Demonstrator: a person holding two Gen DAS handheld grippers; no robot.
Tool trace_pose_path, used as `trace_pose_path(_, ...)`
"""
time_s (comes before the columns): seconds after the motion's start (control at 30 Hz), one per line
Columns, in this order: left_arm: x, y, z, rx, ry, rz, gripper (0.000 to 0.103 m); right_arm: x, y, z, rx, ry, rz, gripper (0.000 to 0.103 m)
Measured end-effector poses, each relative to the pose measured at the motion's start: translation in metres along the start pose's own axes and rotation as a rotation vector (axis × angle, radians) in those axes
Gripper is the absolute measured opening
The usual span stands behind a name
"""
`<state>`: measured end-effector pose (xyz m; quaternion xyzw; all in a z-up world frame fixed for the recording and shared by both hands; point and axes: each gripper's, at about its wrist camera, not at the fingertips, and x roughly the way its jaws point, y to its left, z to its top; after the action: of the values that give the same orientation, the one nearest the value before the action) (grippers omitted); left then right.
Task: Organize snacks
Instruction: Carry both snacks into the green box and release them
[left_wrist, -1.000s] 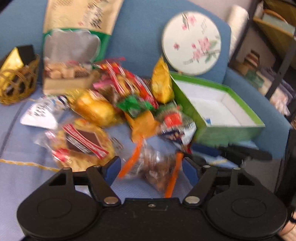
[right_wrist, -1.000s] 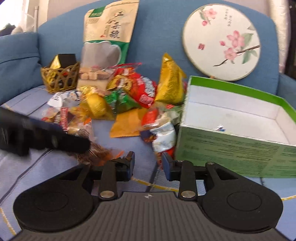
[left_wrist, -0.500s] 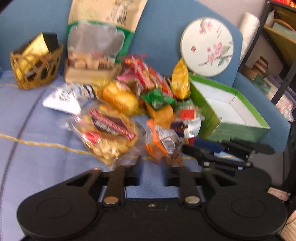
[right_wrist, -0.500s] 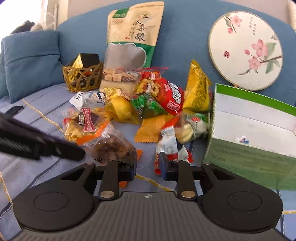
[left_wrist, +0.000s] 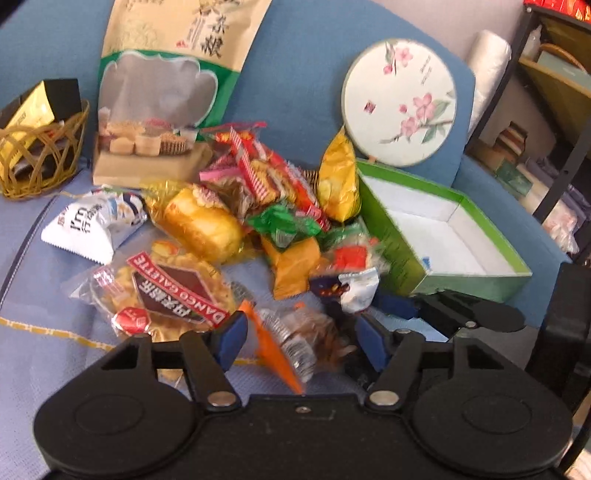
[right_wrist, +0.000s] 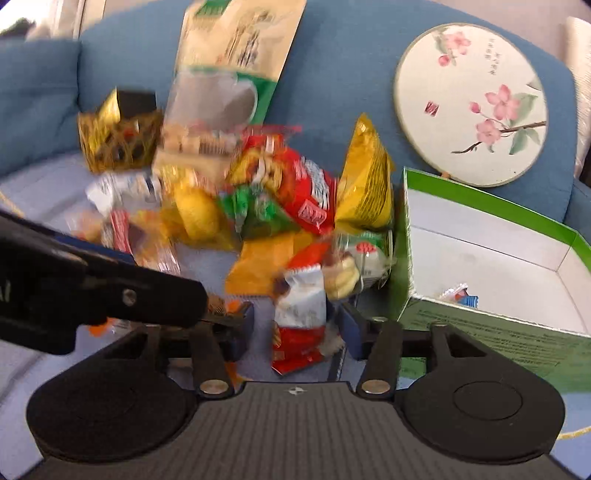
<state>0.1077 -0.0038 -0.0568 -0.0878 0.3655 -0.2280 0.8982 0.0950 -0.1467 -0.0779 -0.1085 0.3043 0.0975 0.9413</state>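
A pile of wrapped snacks lies on the blue sofa seat, left of an open green box. My left gripper is open, its fingers on either side of a clear packet with orange edges and brown snacks. My right gripper is open around a red and white snack packet. The green box holds a small wrapped candy. The left gripper crosses the right wrist view as a black bar.
A tall beige and green snack bag leans on the backrest. A wicker basket stands at the far left. A round flowered fan leans behind the box. A shelf stands to the right.
Both grippers opened wider and moved in toward the pile. The left now straddles the orange-edged packet; the right now straddles the red and white packet.
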Motion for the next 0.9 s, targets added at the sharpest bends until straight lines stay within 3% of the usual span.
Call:
trace_pose_path(0.2, 0.011, 0.002, -0.004, -0.007, 0.040, -0.018, 0.103, -0.033, -0.005, -0.016, -0.030, 0.023, 0.042, 0.053)
trace_pose_path(0.4, 0.026, -0.002, -0.001, -0.028, 0.055, 0.012, 0.103, -0.028, 0.002, -0.014, -0.069, 0.014, 0.024, 0.054)
trace_pose_path(0.47, 0.029, -0.002, 0.001, -0.017, 0.067, 0.014, 0.095, -0.032, -0.001, -0.013, -0.063, 0.008, 0.014, 0.051)
trace_pose_path(0.5, 0.027, -0.001, 0.002, -0.027, 0.071, 0.005, 0.094, -0.038, -0.005, -0.011, -0.052, -0.020, 0.015, 0.048)
trace_pose_path(0.7, -0.008, -0.014, 0.020, -0.038, 0.013, -0.027, 0.093, -0.082, -0.030, 0.006, 0.020, -0.268, -0.025, 0.047)
trace_pose_path(0.8, -0.021, -0.034, 0.037, 0.007, -0.041, -0.054, 0.094, -0.090, -0.049, 0.009, 0.053, -0.322, -0.100, 0.048)
trace_pose_path(0.9, -0.022, -0.056, 0.053, 0.034, -0.070, -0.091, 0.094, -0.083, -0.071, 0.007, 0.126, -0.316, -0.186, 0.048)
